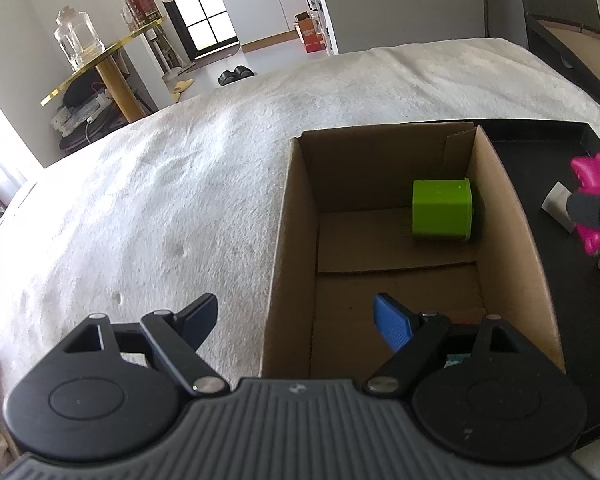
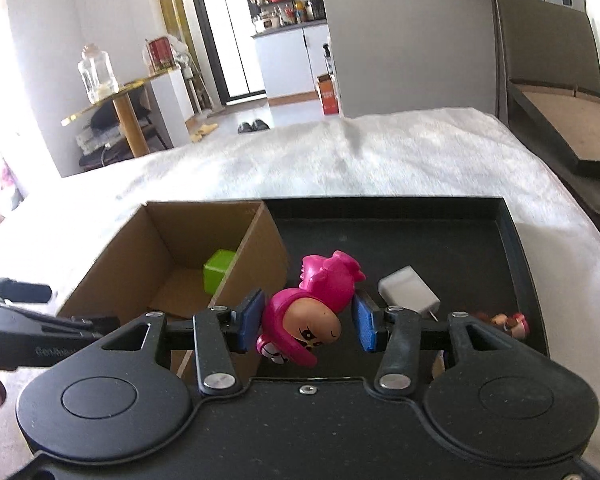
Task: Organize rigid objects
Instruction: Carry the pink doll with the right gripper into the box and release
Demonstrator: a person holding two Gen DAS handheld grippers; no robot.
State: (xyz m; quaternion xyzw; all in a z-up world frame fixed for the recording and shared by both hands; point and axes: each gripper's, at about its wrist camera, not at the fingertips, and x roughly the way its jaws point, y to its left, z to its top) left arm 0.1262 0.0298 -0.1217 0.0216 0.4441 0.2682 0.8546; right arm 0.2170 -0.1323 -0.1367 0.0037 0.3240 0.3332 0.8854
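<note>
Right tongs (image 2: 307,322) clamp pink figurine (image 2: 312,312), hiding its sides.

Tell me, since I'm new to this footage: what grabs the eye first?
The bright pink toy figure, clamped between the right tool's blue pads above the black tray. Next, the lime-green block sitting alone in the far right corner of the open cardboard box, with the left tool spread open over the box's near edge.

Your right gripper (image 2: 308,322) has blue ribbed pads; the toy figure (image 2: 312,312) is magenta, the block (image 1: 442,210) lime, the box (image 1: 296,240) plain brown, the tray (image 2: 440,232) black.
</note>
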